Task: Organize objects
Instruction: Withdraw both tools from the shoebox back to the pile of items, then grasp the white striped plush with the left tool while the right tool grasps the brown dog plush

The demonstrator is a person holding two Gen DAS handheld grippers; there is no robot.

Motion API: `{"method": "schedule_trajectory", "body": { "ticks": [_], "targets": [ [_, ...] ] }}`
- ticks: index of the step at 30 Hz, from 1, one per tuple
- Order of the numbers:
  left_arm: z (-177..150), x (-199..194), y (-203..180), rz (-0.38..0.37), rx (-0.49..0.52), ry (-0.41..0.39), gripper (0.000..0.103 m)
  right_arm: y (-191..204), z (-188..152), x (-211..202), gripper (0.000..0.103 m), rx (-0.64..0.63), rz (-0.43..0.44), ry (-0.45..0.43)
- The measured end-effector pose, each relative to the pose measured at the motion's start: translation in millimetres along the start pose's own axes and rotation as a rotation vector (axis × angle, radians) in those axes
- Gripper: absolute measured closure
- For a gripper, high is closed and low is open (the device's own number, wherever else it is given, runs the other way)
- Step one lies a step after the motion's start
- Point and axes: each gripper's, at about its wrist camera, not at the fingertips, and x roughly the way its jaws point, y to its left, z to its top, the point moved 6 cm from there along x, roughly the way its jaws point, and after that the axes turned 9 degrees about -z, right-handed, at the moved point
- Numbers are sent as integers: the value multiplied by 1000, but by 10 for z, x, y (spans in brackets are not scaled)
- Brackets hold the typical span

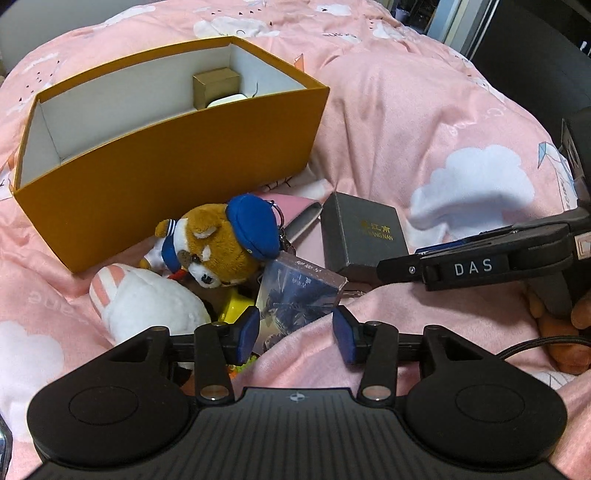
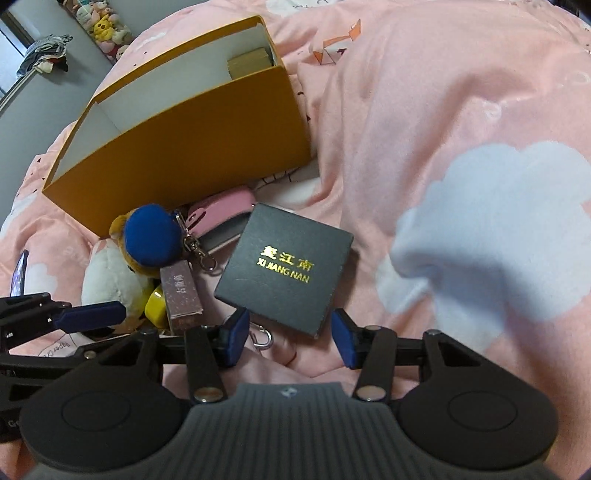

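Note:
An open orange box [image 1: 177, 162] stands on the pink bedspread, with a small brown box [image 1: 216, 86] inside; it also shows in the right wrist view [image 2: 192, 144]. In front of it lie a bear plush with a blue cap [image 1: 221, 243], a white plush [image 1: 147, 302], a yellow object [image 1: 234, 304], a card pack [image 1: 295, 291], a pink case [image 2: 221, 214] and a dark gift box [image 2: 284, 266]. My left gripper [image 1: 295, 332] is open, just before the card pack. My right gripper [image 2: 290, 338] is open, its fingers at either side of the dark gift box's near corner.
A metal clasp [image 2: 260, 338] lies by my right gripper's left finger. The pink bedspread [image 2: 443, 147] with white clouds is rumpled to the right. A shelf of plush toys [image 2: 105, 27] stands at the far left.

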Motion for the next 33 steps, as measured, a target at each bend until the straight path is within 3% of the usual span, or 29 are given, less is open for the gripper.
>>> {"method": "schedule_trajectory", "body": {
  "ticks": [8,11,16,22,33],
  "targets": [
    [83,-343,214,38,-81,-95,49,292,89,-140,51,-98,69,-89],
    [86,-519,372,86,-124,-114,49,472,161,-188,51,-161,99,-131],
    [-68,-665,730,184,-246,-90,45,793,153,-122,51,-270,139,-123],
    [-193,-522,1105,101,-473,-92,44,1028,170,-1,58,-345,160,-119],
    [-198,-173,1310,9,-586,-86,36,1175,369,251,65,-366,141,-110]
  ]
}}
